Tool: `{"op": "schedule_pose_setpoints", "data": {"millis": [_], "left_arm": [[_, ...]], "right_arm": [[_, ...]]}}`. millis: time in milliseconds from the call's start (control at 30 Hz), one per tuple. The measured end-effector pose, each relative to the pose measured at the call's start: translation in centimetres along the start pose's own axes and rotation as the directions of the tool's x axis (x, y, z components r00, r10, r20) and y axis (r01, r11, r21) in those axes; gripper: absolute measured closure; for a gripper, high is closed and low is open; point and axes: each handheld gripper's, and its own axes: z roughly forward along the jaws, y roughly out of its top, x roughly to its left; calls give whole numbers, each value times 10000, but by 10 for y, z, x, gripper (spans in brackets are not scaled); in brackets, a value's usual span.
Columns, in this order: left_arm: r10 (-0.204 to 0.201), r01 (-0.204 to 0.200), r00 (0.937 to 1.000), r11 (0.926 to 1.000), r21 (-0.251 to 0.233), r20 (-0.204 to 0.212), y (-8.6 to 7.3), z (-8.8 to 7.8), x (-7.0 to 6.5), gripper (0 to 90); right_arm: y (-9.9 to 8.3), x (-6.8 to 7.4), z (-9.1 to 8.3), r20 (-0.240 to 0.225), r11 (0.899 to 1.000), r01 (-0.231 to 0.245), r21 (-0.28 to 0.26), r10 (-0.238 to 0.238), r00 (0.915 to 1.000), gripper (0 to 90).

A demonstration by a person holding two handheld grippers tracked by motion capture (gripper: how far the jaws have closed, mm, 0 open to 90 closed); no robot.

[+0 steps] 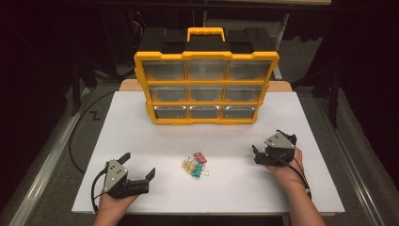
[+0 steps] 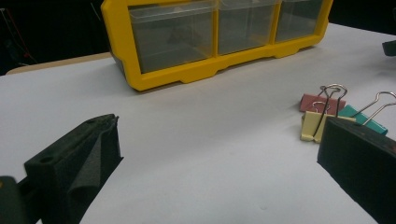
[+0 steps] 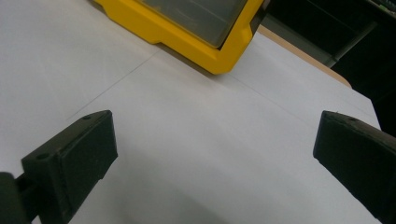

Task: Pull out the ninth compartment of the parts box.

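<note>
Centrally, low in the high view, small metal-handled binder clips (image 1: 195, 165) lie clustered on the smooth white table (image 1: 141, 127). Left gripper (image 1: 139, 170) and right gripper (image 1: 256, 151) flank them, matte black jaws spread apart. Upper centre stands a yellow-framed drawer organizer (image 1: 205, 87).

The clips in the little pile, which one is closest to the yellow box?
The pink clip. It lies at the far edge of the pile, toward the yellow box; the yellow and green ones lie nearer the person.

Matt white table (image 1: 141, 141); glossy yellow plastic organizer (image 1: 206, 87) with clear plastic drawers (image 2: 173, 35); binder clips (image 1: 195, 165) of painted metal with shiny wire handles (image 2: 332, 93); matt black gripper pads (image 3: 79, 149).
</note>
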Motion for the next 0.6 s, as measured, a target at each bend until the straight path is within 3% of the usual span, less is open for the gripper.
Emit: {"op": "schedule_pose_setpoints", "data": {"millis": [133,233,333,467,600], "left_arm": [[-42,42,10000,10000,-77,-6,0,-1,1,3],[-36,36,10000,10000,-74,-34,0,-1,2,3],[-19,18,10000,9999,-105,-37,0,-1,1,3],[-11,11,10000,9999,-118,-16,0,-1,1,3],[68,-68,10000,9999,-74,44,0,-1,1,3]], "right_arm": [[1,6,-1,106,9975,693,154,-694,9975,5],[3,12,0,191,9899,1389,292,-1395,9900,5],[3,14,0,211,9874,1543,356,-1551,9877,5],[4,17,0,329,9745,2198,451,-2213,9746,5],[5,21,-1,421,9668,2488,584,-2514,9670,5]]}}
